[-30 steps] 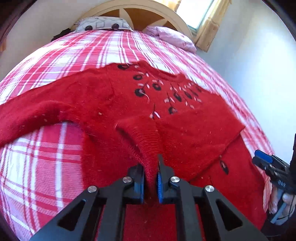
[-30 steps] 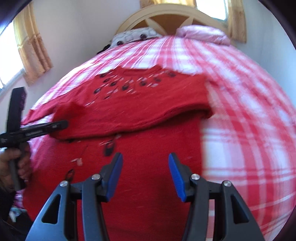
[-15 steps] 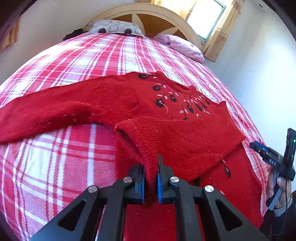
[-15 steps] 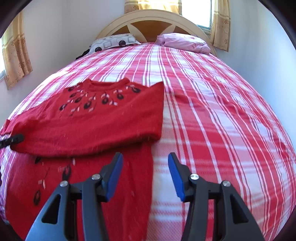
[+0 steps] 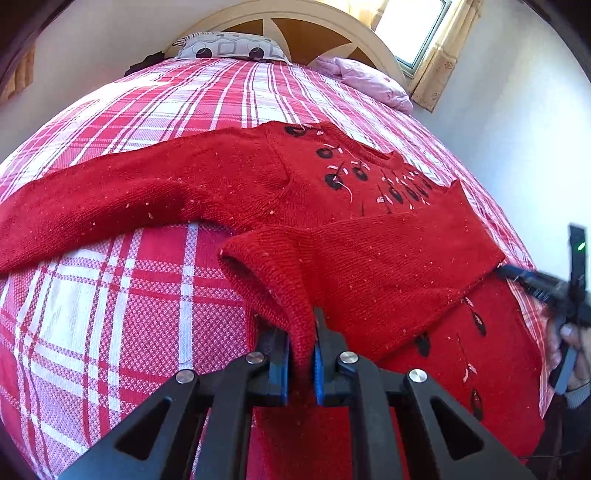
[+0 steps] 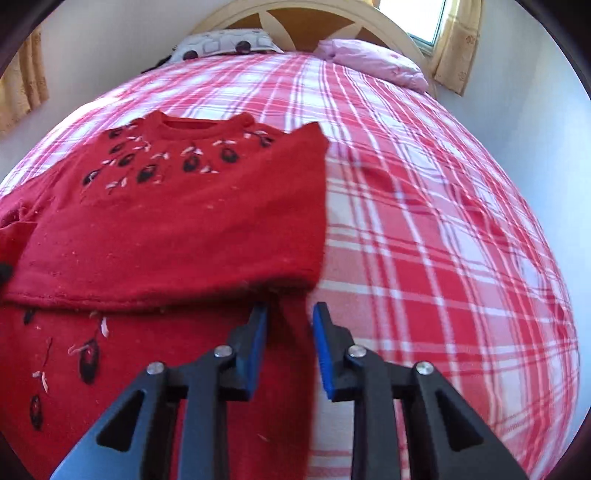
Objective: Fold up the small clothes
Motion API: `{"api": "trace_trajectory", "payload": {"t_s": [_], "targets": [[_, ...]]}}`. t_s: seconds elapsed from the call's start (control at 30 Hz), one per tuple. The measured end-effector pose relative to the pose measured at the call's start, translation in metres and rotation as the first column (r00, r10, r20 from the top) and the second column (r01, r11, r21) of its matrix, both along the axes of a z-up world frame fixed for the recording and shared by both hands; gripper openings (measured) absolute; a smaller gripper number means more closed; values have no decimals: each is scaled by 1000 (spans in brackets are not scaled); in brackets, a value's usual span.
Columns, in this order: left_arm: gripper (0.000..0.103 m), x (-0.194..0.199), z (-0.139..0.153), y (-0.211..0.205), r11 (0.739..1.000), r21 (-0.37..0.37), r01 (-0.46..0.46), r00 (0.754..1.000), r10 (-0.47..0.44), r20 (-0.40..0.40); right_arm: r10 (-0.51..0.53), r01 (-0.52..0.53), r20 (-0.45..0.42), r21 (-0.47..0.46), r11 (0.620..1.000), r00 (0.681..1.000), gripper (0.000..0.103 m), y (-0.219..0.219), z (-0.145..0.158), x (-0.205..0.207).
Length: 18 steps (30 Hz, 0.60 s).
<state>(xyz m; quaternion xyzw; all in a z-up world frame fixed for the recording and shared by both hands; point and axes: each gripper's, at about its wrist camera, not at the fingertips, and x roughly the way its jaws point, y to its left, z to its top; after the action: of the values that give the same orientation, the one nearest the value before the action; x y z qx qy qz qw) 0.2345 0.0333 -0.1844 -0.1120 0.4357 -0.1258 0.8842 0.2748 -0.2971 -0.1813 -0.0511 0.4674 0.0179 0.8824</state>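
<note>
Sweater: a red knit sweater (image 5: pixel 369 266) with dark embroidered motifs near the neckline lies on the bed, neck toward the headboard; one sleeve (image 5: pixel 110 206) stretches out flat to the left in the left wrist view, and the other side is folded across the body.
Folded part: the cuff end (image 5: pixel 269 273) of the folded sleeve rises off the sweater into the left gripper.
Left gripper: the left gripper (image 5: pixel 301 354) has its jaws clamped together on that red knit cuff.
Right gripper: the right gripper (image 6: pixel 290 332) hangs over the sweater's right edge, below the folded part; its jaws have just been closing and stand a little apart, with the sweater's edge in the gap; the blue pads (image 6: pixel 255 343) do not press on it.
Right hand: a hand (image 5: pixel 565 343) on the right gripper's handle shows at the edge of the left wrist view.
Bed: a red and white plaid bedspread (image 6: pixel 443 229) covers it, with a cream arched headboard (image 6: pixel 384 29).
Pillows: a patterned grey pillow (image 6: pixel 221 42) and a pink pillow (image 6: pixel 373 61) lie at the headboard.
Containers: none in view.
</note>
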Motion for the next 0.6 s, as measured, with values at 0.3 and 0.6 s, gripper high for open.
{"api": "trace_trajectory", "payload": {"t_s": [0.3,0.6], "targets": [[12,-15,19,-10,994,106,-24,995,14,97,63,-72,69,130,989,996,30,16,31,31],[59,-24,32,7,985,119,-127,975,101,200,80,-71,-63,127,989,995,29,4,-7,39]]}}
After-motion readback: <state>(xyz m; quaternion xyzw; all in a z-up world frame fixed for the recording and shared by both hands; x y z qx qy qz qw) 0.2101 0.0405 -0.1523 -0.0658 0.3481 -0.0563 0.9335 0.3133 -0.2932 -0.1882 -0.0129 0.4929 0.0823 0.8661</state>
